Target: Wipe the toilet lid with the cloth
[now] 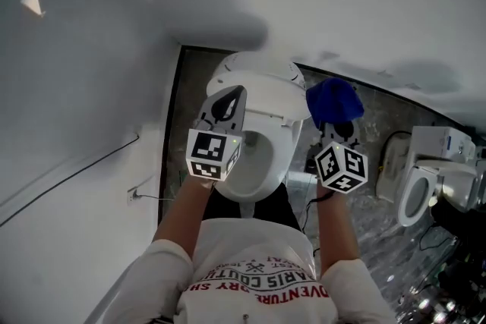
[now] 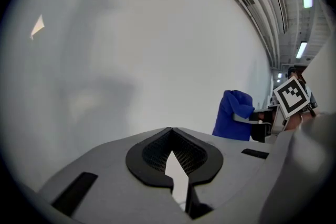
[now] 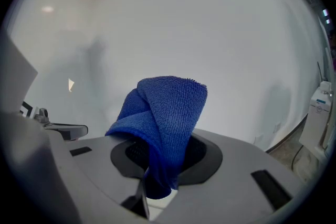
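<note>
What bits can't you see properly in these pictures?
- Toilet: head view, the left tool and its marker cube cover part of the seat and bowl; neither gripper view shows it.
- Right tool: head view, its tips are hidden under the blue cloth.
- Cloth's lower end: right gripper view, it disappears between that tool's jaws.
- Second toilet: head view, small and dim near the right edge.

The cloth (image 3: pixel 168 113) is nubby blue terry; the toilet (image 1: pixel 266 99) glossy, smooth white.
</note>
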Demonstrator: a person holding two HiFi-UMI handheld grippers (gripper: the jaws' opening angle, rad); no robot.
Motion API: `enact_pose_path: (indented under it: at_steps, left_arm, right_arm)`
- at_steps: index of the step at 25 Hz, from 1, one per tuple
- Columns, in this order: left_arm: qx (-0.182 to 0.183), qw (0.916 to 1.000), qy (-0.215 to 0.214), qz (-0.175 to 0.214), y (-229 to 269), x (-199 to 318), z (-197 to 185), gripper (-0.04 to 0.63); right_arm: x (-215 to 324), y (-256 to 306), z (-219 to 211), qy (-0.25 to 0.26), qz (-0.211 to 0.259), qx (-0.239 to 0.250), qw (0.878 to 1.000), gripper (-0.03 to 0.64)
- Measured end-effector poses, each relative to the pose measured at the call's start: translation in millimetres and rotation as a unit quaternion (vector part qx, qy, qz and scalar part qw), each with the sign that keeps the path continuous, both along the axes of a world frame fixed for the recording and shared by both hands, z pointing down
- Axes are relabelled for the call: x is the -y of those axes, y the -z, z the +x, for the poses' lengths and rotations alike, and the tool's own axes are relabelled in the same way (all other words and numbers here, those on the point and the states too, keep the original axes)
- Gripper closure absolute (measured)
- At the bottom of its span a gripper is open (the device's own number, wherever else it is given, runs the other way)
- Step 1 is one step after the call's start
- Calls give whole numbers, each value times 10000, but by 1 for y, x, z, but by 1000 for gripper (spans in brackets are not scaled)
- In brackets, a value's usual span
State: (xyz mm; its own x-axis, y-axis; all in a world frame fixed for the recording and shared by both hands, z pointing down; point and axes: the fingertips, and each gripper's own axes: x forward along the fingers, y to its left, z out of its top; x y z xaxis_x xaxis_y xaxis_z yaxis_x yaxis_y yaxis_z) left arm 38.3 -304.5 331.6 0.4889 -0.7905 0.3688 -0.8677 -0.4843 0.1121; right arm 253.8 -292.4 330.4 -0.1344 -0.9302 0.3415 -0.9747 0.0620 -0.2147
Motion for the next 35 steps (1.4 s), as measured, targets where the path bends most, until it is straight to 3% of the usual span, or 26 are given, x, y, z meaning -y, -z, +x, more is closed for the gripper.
enact_pose_path:
  at_steps: [5, 9, 14, 20, 25, 31, 35]
  left_arm:
    - [411, 9988, 275, 2, 1, 58, -9, 589]
    - [537, 9976, 276, -343, -30, 77, -7, 588]
    - [10, 9978, 355, -554, -54, 86, -6, 589]
    - [-535, 9961, 222, -658, -55, 81, -8, 589]
    - [-552, 9961, 16, -691, -51, 60, -10, 589]
    - [-643, 9967, -313, -387, -43, 21, -16, 589]
    - [-706, 9943, -651, -452, -42, -13, -20, 589]
  right_arm:
    - [49, 19, 5, -44, 209, -85, 9997, 529]
    - [68, -1, -15, 222, 58, -124, 9997, 529]
    - [77, -42, -45, 612, -365, -152, 9973, 529]
    - [62, -56, -54, 651, -587, -128, 9961, 529]
    - [37, -57, -50, 496, -758, 52, 9959, 529]
    - [-1, -51, -54, 19, -608, -93, 9981, 529]
    - [-31, -51, -59, -170, -642, -9, 9978, 529]
